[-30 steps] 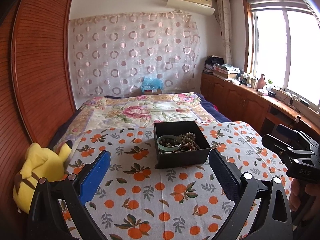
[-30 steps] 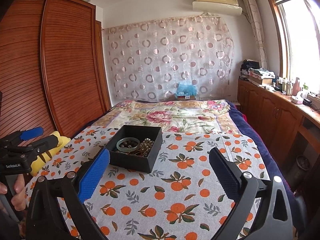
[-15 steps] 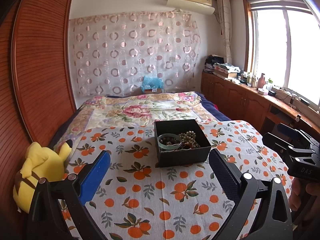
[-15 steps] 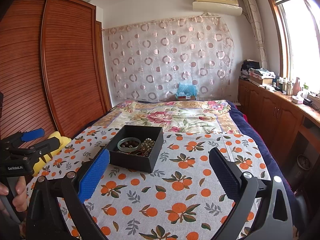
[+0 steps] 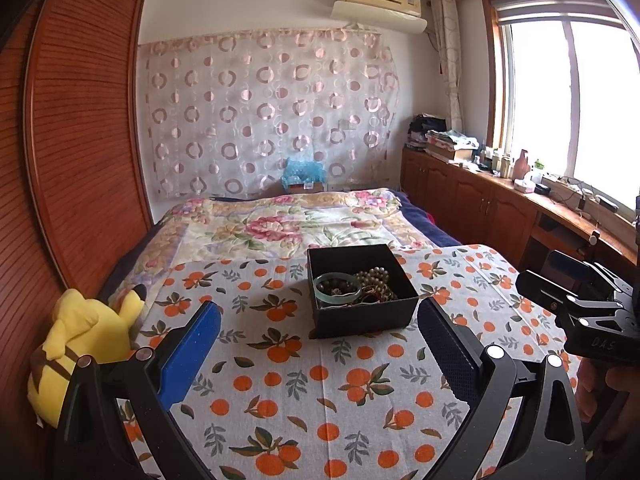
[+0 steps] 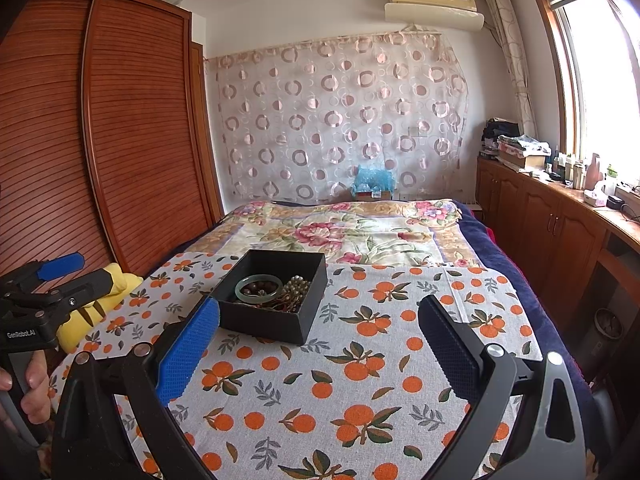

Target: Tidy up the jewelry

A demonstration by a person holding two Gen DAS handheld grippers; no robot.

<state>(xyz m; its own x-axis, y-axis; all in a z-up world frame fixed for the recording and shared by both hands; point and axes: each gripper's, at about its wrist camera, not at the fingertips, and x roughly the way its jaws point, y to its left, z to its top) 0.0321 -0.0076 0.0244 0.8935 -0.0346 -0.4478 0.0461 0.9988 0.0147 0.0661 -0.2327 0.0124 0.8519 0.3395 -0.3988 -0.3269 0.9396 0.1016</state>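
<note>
A black open box (image 5: 362, 312) stands on the orange-print cloth (image 5: 288, 384) on the bed. Inside lie a pale green bangle (image 5: 338, 287), dark brown beads and a pile of grey-gold bead strings (image 5: 374, 276). The box also shows in the right wrist view (image 6: 262, 320), with the bangle (image 6: 259, 286) and bead strings (image 6: 296, 288). My left gripper (image 5: 318, 340) is open and empty, just short of the box. My right gripper (image 6: 318, 342) is open and empty, to the right of the box. Each gripper shows at the edge of the other's view.
A yellow plush toy (image 5: 76, 344) lies at the bed's left edge by the wooden wardrobe (image 5: 72, 160). A floral quilt (image 5: 288, 224) covers the far half of the bed. Wooden cabinets (image 5: 492, 208) with bottles run along the right under the window.
Both grippers have drifted slightly; the box sits a little higher in each view. Both stay open and empty. Nothing in the box has moved.
</note>
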